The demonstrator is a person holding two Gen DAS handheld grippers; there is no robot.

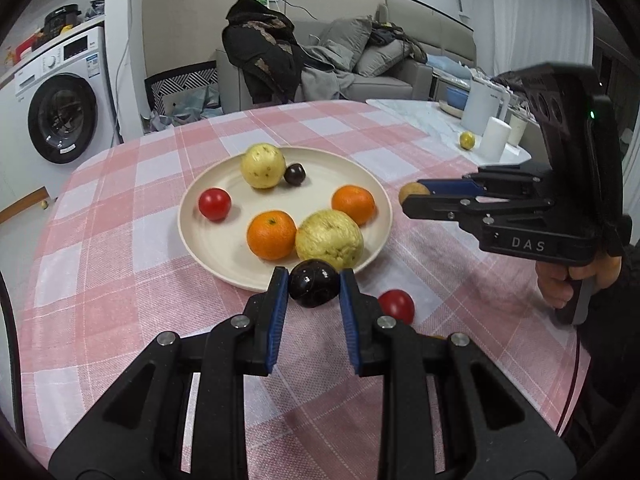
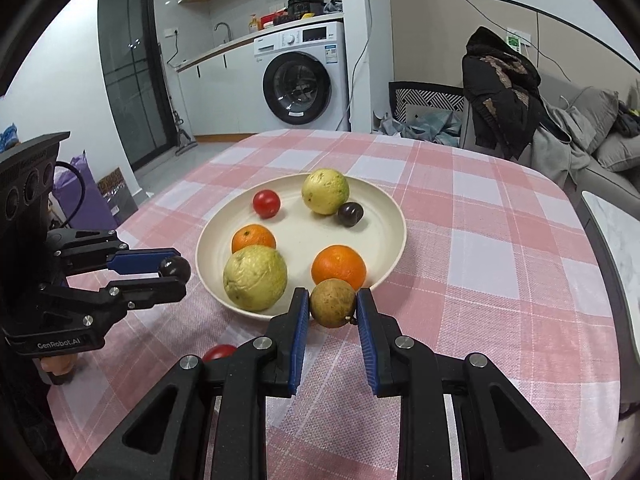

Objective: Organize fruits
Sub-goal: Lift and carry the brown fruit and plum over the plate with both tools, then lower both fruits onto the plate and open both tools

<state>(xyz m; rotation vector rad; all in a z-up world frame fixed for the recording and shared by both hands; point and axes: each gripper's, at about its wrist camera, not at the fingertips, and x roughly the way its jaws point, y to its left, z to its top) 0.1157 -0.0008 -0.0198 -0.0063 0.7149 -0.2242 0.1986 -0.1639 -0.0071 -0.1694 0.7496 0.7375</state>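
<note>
A cream plate (image 1: 208,240) (image 2: 384,216) on the pink checked cloth holds two yellow-green guavas (image 1: 329,239) (image 2: 255,277), two oranges (image 1: 271,234) (image 2: 338,268), a red tomato (image 1: 215,204) (image 2: 266,203) and a small dark fruit (image 1: 295,174) (image 2: 350,213). My left gripper (image 1: 314,283) (image 2: 176,274) is shut on a dark round fruit (image 1: 314,283) (image 2: 175,269) just above the plate's near rim. My right gripper (image 2: 333,303) (image 1: 414,196) is shut on a brownish round fruit (image 2: 333,303) (image 1: 413,192), beside the plate's rim. Another red tomato (image 1: 397,306) (image 2: 218,353) lies on the cloth.
A white marble side table (image 1: 432,120) at the right carries white cups, a kettle and a small yellow fruit (image 1: 467,140). Behind the table stand a grey sofa (image 1: 380,68) with clothes, a dark jacket (image 2: 500,88) and a washing machine (image 2: 300,80).
</note>
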